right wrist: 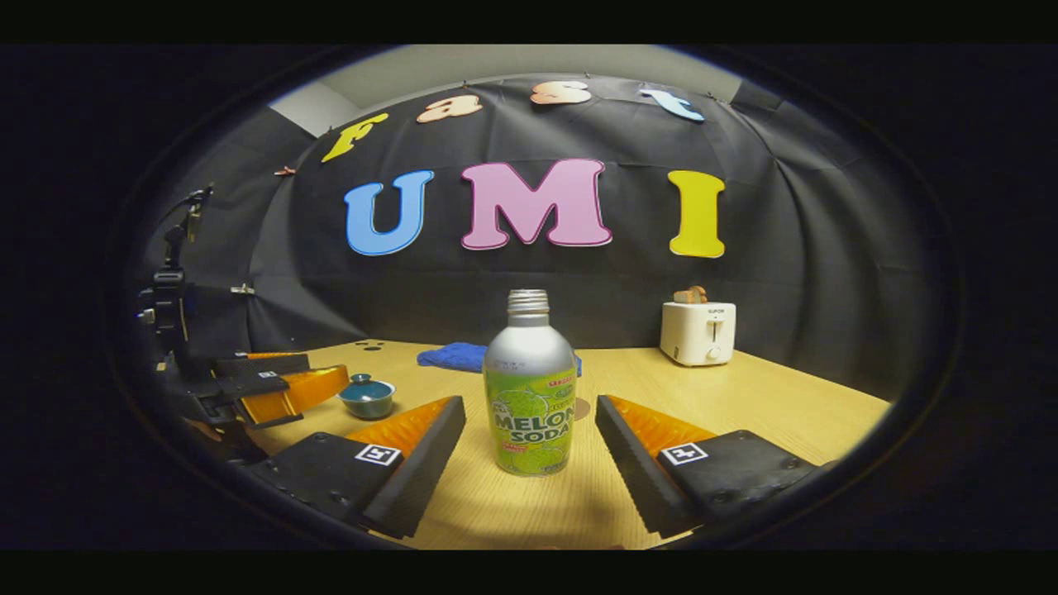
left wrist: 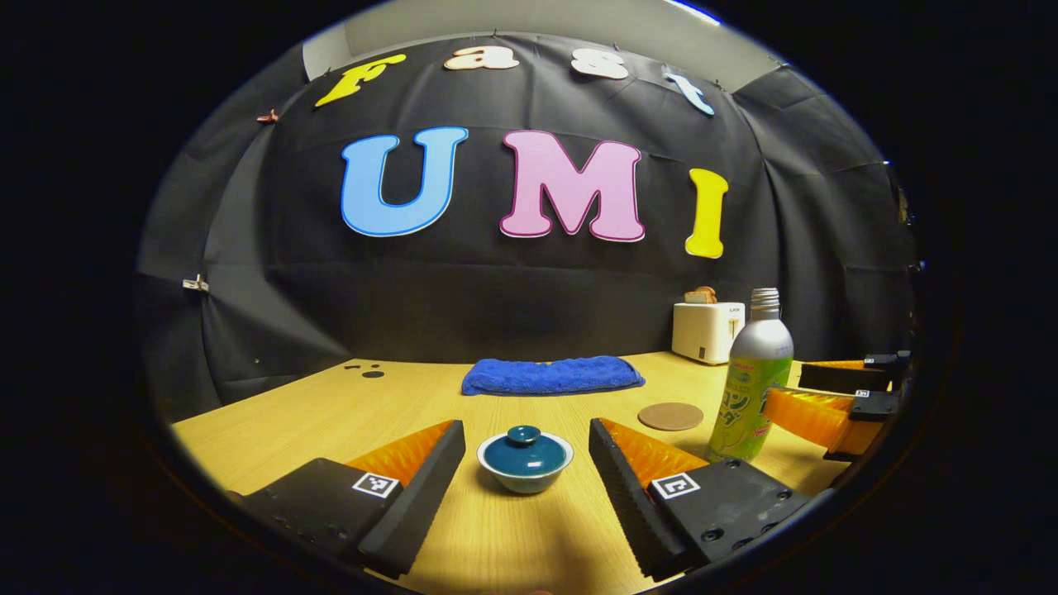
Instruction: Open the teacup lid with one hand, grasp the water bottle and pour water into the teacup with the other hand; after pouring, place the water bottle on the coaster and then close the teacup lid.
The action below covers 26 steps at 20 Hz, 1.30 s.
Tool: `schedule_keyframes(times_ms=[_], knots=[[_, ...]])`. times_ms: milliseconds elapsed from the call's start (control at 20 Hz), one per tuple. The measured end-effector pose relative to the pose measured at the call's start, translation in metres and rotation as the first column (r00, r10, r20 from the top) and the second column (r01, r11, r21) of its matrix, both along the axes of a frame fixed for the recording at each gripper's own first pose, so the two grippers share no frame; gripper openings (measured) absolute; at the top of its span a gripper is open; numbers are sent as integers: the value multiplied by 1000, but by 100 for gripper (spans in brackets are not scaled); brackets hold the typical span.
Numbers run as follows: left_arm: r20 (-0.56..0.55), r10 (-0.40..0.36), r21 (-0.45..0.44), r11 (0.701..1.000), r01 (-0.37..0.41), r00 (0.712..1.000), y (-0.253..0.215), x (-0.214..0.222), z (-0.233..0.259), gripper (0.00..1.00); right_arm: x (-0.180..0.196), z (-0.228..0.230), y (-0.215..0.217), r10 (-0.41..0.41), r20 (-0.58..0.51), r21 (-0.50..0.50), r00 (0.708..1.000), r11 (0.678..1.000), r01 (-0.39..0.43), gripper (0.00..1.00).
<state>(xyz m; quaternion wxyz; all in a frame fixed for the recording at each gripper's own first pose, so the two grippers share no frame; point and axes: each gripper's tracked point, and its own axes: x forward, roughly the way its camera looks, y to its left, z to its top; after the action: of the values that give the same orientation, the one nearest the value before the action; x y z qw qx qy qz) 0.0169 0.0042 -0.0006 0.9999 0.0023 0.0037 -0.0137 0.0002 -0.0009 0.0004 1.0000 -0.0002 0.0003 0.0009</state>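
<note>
A white teacup with a teal lid point(left wrist: 525, 457) stands on the wooden table, straight ahead of my left gripper point(left wrist: 526, 442), whose fingers stand open on either side of it without touching. The lid sits on the cup. A silver bottle with a green label point(right wrist: 530, 393) stands upright between the open fingers of my right gripper point(right wrist: 529, 417), not touched by them. In the left gripper view the bottle point(left wrist: 752, 382) is at the right, with the right gripper point(left wrist: 826, 401) beside it. A round brown coaster point(left wrist: 670, 416) lies just behind and left of the bottle. The teacup point(right wrist: 367, 396) shows next to the left gripper point(right wrist: 281, 388).
A folded blue towel point(left wrist: 552, 374) lies at the back of the table point(left wrist: 331, 413). A white toaster point(right wrist: 698, 331) with bread in it stands at the back right. The table's front edge runs close under both grippers.
</note>
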Motion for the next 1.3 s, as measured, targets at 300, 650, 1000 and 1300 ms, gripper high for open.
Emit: schedule_keyframes(times_ms=[300,650,1000,1300], knots=[[-80,-40,23,999,42,996,1,41,-11,96,2,-1,3,5,-1,0,1000,1000,-5,98],[-158,-69,133,987,90,985,-11,67,-23,81,5,-1,4,8,-1,1,1000,1000,-8,96],[-213,-24,213,975,70,977,-11,76,-32,57,7,-1,5,16,0,1,1000,1000,-16,98],[-200,-1,211,977,44,980,-8,76,-30,36,6,-1,6,21,0,1,1000,1000,-21,98]])
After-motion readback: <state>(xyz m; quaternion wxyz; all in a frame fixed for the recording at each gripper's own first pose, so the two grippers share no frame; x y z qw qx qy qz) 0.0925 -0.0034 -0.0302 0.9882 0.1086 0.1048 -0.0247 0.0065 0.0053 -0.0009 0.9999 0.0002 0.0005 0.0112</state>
